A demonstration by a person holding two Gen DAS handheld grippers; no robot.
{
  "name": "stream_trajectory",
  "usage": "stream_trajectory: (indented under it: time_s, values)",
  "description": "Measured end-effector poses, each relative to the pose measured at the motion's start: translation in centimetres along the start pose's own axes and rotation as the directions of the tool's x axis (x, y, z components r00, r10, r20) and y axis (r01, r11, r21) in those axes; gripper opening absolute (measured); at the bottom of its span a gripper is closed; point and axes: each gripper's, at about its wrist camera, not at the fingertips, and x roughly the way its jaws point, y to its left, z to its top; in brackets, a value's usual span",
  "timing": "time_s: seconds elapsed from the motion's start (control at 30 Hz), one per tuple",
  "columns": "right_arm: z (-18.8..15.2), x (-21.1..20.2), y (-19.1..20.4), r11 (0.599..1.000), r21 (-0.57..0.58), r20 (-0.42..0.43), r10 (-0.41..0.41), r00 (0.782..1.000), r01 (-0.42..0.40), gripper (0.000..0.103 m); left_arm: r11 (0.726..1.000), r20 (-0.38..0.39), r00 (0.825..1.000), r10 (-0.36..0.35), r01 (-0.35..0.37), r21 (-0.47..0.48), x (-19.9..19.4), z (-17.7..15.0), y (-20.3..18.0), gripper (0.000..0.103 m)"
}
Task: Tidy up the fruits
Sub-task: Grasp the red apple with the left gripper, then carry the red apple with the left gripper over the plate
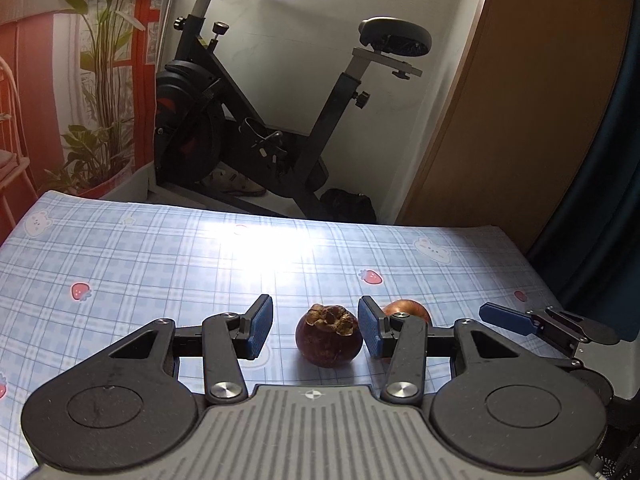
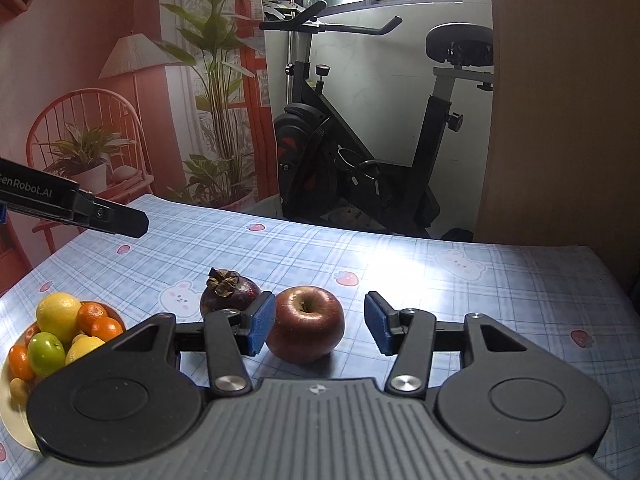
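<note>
**Two fruits left outside the bowl**

Glossy red skin marks the apple (image 2: 305, 325), a squat round fruit with a dimpled top and short stem, lying on the surface (image 2: 460, 300) just beside the mangosteen (image 2: 229, 291). The mangosteen is a matte, dark purple ball crowned with a dry, crinkled brown calyx. To the left of the apple, near the edge of the surface, a pale bowl (image 2: 12, 420) is already filled with smooth yellow lemons, small orange citrus and a green apple, so most of the sorting is judged done; the apple and the mangosteen are judged to remain.

The right gripper (image 2: 320, 326) is set around the apple with jaws spread: the left blue ribbed pad lies at the apple's skin, though contact cannot be told, while the right pad stands clearly apart. No grip is made yet. The left gripper (image 1: 316, 330) brackets the mangosteen (image 1: 329, 334) in the same way, jaws spread, with a gap on the left side and the right pad close to the rind. Neither fruit is lifted.

The surface is covered with a slick, light-blue checked cloth printed with strawberries and bears, on which strong window glare is reflected beyond the apple.
</note>
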Motion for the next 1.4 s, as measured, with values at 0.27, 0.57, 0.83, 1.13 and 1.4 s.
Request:
stream_trajectory:
  time_s: [0.27, 0.57, 0.83, 1.13, 1.4]
  values:
    - [-0.8, 2.8, -1.0, 0.999, 0.014, -0.045, 0.049, 0.998, -0.049, 0.064, 0.997, -0.068, 0.995, -0.074, 0.075, 0.021, 3.9, 0.6, -1.6, 0.038]
    - [-1.6, 5.0, -1.0, 0.996, -0.002, -0.075, 0.091, 0.993, -0.092, 0.067, 0.985, -0.168, 0.971, -0.169, 0.173, 0.012, 8.8, 1.1, -3.6, 0.037]
    - [-1.9, 6.1, -1.1, 0.992, 0.001, -0.083, 0.125, 0.989, -0.125, 0.069, 0.98, -0.231, 0.954, -0.191, 0.198, 0.007, 11.3, 0.8, -3.9, 0.037]
    - [-2.1, 6.8, -1.4, 0.99, 0.017, -0.085, 0.142, 0.986, -0.141, 0.068, 0.973, -0.256, 0.941, -0.222, 0.232, 0.008, 11.9, 0.9, -4.3, 0.037]
    - [-2.5, 5.2, -1.2, 0.99, 0.033, -0.106, 0.138, 0.985, -0.135, 0.067, 0.966, -0.282, 0.931, -0.23, 0.253, 0.048, 10.9, 0.3, -5.2, 0.037]
